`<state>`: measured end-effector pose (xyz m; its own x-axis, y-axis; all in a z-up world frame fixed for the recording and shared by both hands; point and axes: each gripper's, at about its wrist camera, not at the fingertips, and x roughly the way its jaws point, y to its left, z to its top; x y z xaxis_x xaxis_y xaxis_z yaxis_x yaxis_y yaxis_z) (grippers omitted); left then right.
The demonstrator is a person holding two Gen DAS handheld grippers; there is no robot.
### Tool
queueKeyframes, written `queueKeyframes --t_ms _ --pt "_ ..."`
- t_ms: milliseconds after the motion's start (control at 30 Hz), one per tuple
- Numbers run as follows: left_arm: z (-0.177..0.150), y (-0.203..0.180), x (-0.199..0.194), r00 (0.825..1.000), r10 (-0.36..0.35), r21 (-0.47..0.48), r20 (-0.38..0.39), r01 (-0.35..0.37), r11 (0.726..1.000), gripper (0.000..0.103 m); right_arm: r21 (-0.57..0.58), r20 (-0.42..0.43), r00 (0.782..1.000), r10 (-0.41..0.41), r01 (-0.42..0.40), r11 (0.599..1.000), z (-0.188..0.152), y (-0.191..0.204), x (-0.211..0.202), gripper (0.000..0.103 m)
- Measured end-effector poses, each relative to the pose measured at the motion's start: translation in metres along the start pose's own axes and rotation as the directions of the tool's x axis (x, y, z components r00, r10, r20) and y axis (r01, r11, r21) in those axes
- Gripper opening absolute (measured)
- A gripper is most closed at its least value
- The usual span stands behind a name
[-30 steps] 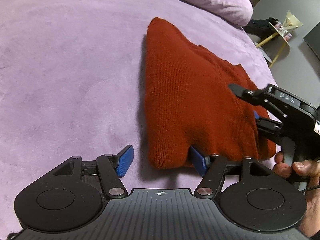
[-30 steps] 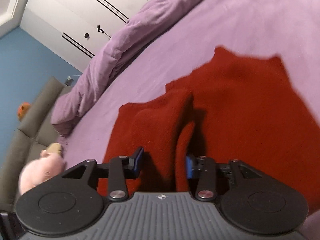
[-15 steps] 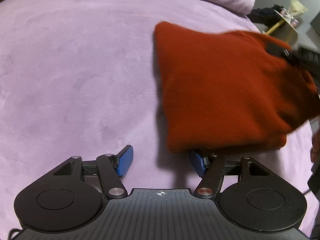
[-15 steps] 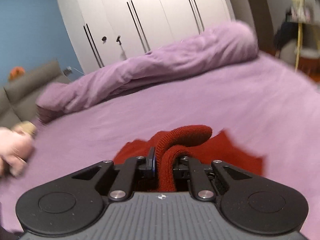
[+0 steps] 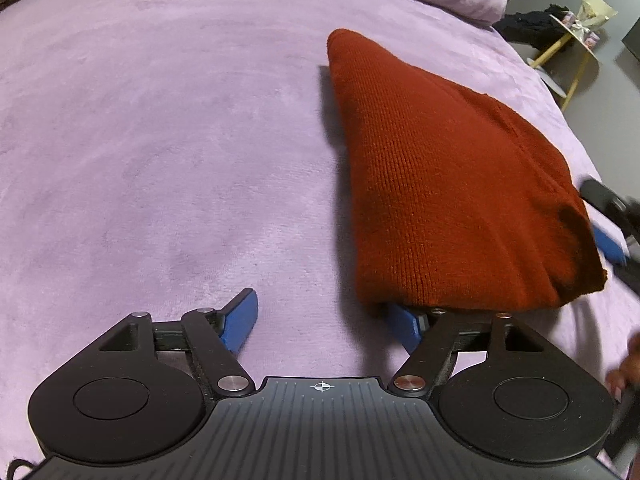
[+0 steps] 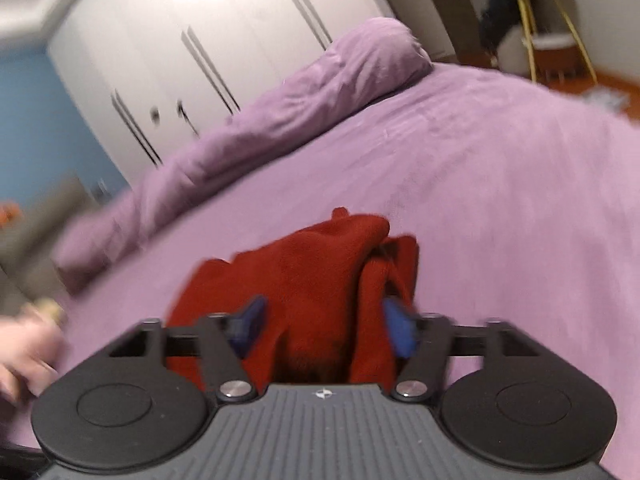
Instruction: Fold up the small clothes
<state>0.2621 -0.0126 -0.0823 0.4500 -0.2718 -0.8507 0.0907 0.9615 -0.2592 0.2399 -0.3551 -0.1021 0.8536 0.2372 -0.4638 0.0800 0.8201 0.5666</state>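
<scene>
the sweater [image 5: 440,184] lies folded on the bed [image 5: 160,140]. right gripper [image 6: 324,328] jaws have just been opening; the knit sits loose between them. left gripper [image 5: 324,324] released, its right jaw under the hem. either pad could snag and undo the fold on withdrawing.

The rust-red knitted sweater [image 5: 440,184] is a soft ribbed knit, matt, its fine rows of stitches plain in the left wrist view. Under it lies the lilac plush bedspread [image 5: 160,140], a velvety, short-piled cloth with a faint sheen and brushed streaks. The rolled lilac duvet [image 6: 288,100] looks like smoother, crumpled cloth. The left gripper [image 5: 324,320] is matt black plastic with a ribbed grey plate, shiny metal rivets and smooth blue pads [image 5: 240,320]. The white wardrobe doors [image 6: 200,32] look smooth and lightly glossy.
</scene>
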Motion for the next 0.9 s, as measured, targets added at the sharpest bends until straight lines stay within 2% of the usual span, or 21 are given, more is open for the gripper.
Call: queueKeyframes --t_ms 100,200,367,500,533,600,633,700,733,767,800,833,867,900 --pt "0.001 -0.003 0.000 1.000 0.016 0.000 0.002 -0.016 1.000 0.077 0.096 -0.028 0.999 0.044 -0.041 0.995 -0.020 -0.007 -0.009 0.074" --pt "0.001 -0.004 0.000 1.000 0.015 -0.008 -0.002 -0.015 1.000 0.077 0.137 -0.072 0.996 0.061 -0.051 0.989 -0.033 -0.016 -0.010 0.075" --pt "0.003 -0.005 -0.001 1.000 0.005 -0.035 -0.008 -0.005 0.999 0.075 0.200 -0.064 0.995 0.079 -0.065 0.978 -0.041 -0.021 -0.004 0.074" --pt "0.006 0.006 -0.003 0.998 -0.062 -0.146 0.002 0.062 0.987 0.069 0.246 -0.039 0.996 0.085 -0.072 0.967 -0.038 -0.022 0.006 0.059" --pt "0.006 0.008 -0.003 0.997 -0.072 -0.164 0.003 0.071 0.984 0.066 0.268 -0.033 0.995 0.091 -0.078 0.960 -0.037 -0.023 0.009 0.050" --pt "0.006 0.010 -0.004 0.997 -0.073 -0.182 0.008 0.073 0.981 0.066 0.305 -0.048 0.995 0.092 -0.074 0.949 -0.033 -0.024 0.017 0.040" --pt "0.006 0.010 -0.005 0.998 -0.068 -0.181 0.011 0.069 0.981 0.065 0.312 -0.070 0.995 0.071 -0.046 0.949 -0.031 -0.023 0.022 0.031" --pt "0.007 0.010 -0.008 0.998 -0.063 -0.181 0.023 0.066 0.981 0.065 0.314 -0.092 0.994 0.064 -0.032 0.949 -0.026 -0.020 0.026 0.022" --pt "0.008 0.010 -0.010 0.998 -0.061 -0.179 0.033 0.066 0.982 0.064 0.357 -0.052 0.989 0.138 -0.111 0.927 -0.024 -0.021 0.022 0.019" --pt "0.009 0.012 -0.012 0.998 -0.054 -0.180 0.046 0.061 0.982 0.064 0.430 0.002 0.968 0.252 -0.228 0.873 -0.024 -0.026 0.020 0.019" --pt "0.009 0.014 -0.015 0.997 -0.041 -0.187 0.060 0.052 0.981 0.064 0.498 0.066 0.934 0.352 -0.337 0.799 -0.025 -0.032 0.019 0.019" --pt "0.010 0.018 -0.016 0.997 -0.034 -0.203 0.071 0.047 0.978 0.064 0.517 0.101 0.918 0.383 -0.378 0.768 -0.026 -0.035 0.019 0.019" --pt "0.011 0.023 -0.015 0.996 -0.045 -0.227 0.073 0.061 0.972 0.064 0.493 0.080 0.932 0.354 -0.345 0.799 -0.025 -0.034 0.020 0.019" --pt "0.011 0.027 -0.014 0.996 -0.063 -0.245 0.068 0.077 0.967 0.064 0.451 0.033 0.956 0.291 -0.275 0.849 -0.023 -0.031 0.024 0.019"
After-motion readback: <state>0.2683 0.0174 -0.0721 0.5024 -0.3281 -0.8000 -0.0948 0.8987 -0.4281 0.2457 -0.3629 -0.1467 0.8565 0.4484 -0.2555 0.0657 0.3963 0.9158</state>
